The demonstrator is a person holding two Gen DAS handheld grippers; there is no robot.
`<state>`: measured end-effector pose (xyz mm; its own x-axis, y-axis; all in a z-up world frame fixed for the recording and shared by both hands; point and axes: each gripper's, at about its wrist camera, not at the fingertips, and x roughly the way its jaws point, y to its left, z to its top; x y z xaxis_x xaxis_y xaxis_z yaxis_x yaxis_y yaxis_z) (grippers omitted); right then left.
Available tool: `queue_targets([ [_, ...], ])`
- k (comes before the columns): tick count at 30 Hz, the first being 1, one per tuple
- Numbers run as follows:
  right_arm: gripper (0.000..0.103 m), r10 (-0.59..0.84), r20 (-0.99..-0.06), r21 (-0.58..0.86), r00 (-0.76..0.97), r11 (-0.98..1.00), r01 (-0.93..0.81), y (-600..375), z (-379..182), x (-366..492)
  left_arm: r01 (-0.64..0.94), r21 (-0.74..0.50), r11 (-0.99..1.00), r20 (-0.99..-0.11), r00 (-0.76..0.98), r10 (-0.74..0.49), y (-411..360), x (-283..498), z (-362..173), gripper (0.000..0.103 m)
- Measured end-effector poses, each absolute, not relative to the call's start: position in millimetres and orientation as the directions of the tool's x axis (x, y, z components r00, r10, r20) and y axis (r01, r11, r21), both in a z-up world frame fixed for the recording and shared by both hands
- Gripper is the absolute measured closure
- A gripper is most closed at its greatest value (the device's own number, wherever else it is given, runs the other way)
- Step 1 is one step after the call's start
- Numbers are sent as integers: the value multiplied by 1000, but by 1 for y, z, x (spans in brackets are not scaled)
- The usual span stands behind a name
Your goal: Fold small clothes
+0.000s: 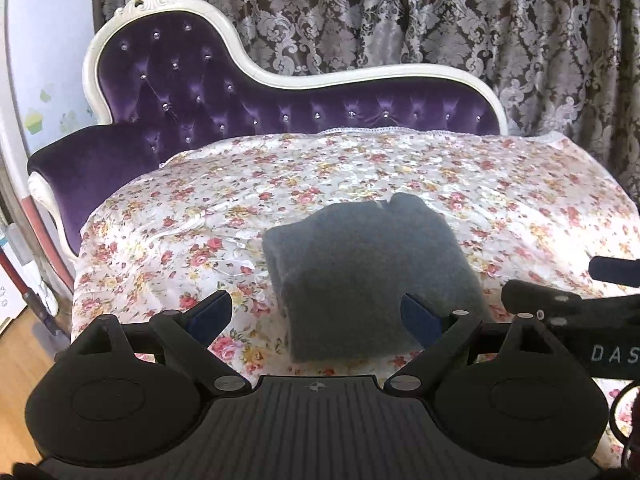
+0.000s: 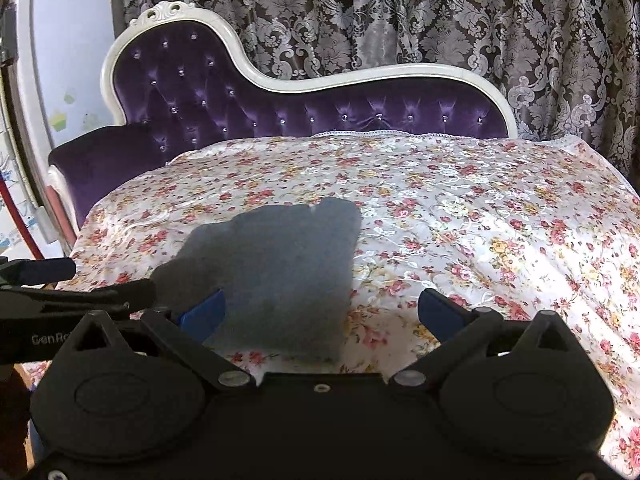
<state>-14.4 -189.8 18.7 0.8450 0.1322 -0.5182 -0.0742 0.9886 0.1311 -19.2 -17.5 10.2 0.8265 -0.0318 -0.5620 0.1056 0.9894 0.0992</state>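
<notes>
A grey garment (image 1: 368, 272) lies folded into a rough rectangle on the flowered cover (image 1: 168, 232), near its front edge. In the left wrist view my left gripper (image 1: 316, 312) hovers just short of the fold, open, its blue pads (image 1: 212, 312) wide apart with nothing between them. The right wrist view shows the same grey garment (image 2: 276, 272) a little to the left. My right gripper (image 2: 320, 314) is open too, held above the cloth's near edge. Each gripper shows at the side of the other's view: the right gripper (image 1: 560, 304) and the left gripper (image 2: 80, 292).
The flowered cover (image 2: 480, 220) drapes a purple tufted chaise with a white carved frame (image 1: 256, 68). Patterned dark curtains (image 1: 440, 12) hang behind. Wooden floor (image 1: 16, 360) and a pale wall lie to the left of the chaise.
</notes>
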Motion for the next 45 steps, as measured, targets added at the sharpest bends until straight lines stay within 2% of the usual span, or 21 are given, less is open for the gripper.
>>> queue_targets([
  [6, 1, 113, -505, 87, 856, 993, -80, -182, 21, -26, 80, 62, 995, -563, 826, -31, -8, -28, 11, 11],
  [18, 1, 115, -500, 91, 858, 993, -80, -183, 24, -30, 41, 43, 998, -572, 820, -9, 6, -32, 9, 11],
  [45, 1, 126, -524, 107, 842, 991, -82, -181, 18, -29, 59, 37, 998, -602, 798, -25, 3, -32, 0, 11],
])
